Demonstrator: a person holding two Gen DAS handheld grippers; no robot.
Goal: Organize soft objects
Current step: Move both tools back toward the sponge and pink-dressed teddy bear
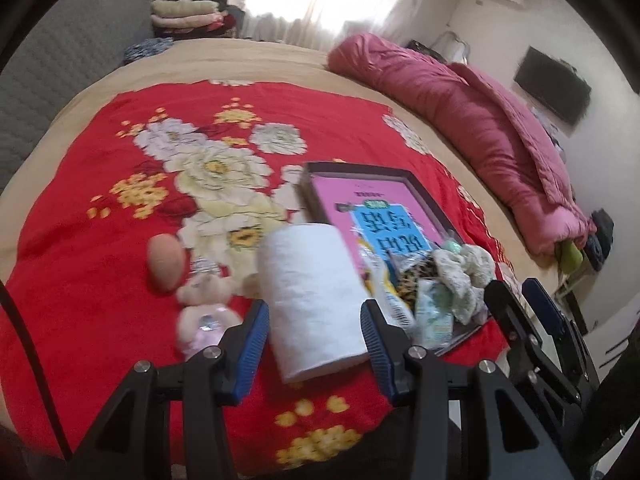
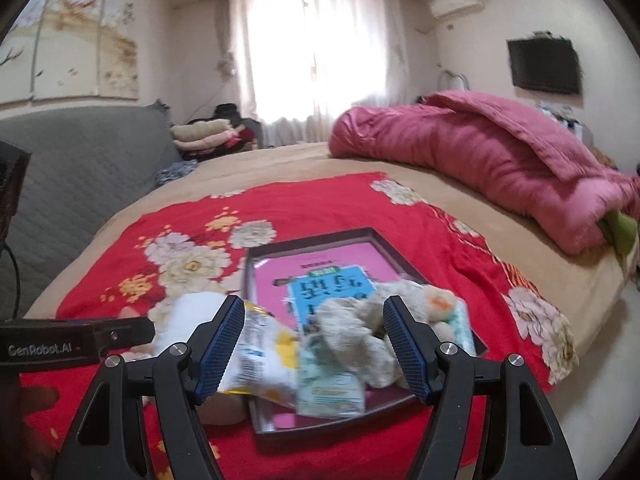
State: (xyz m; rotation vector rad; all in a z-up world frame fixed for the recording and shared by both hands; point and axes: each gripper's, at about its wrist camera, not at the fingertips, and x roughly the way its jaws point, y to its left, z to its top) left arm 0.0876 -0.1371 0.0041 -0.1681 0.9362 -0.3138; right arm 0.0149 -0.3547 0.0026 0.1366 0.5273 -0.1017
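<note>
A white toilet paper roll point(image 1: 312, 300) stands tilted between the blue pads of my left gripper point(image 1: 314, 306), which is shut on it above the red floral blanket point(image 1: 100, 200). To the right lies a dark tray point(image 1: 360, 170) with a pink sheet in it, holding a yellow-white snack bag point(image 2: 256, 356), a green tissue pack point(image 2: 328, 384) and a whitish fluffy scrunchie point(image 2: 360, 328). My right gripper point(image 2: 314, 302) hovers open over these, touching none. A pink egg-shaped sponge point(image 1: 166, 262) and a small plush toy point(image 1: 204, 304) lie left of the roll.
A rolled pink quilt point(image 2: 480, 160) runs along the bed's right side. A grey padded headboard point(image 2: 80, 160) stands on the left, with folded clothes point(image 2: 204, 136) at the far end. Beyond the bed's right edge are the floor and a wall TV point(image 2: 544, 66).
</note>
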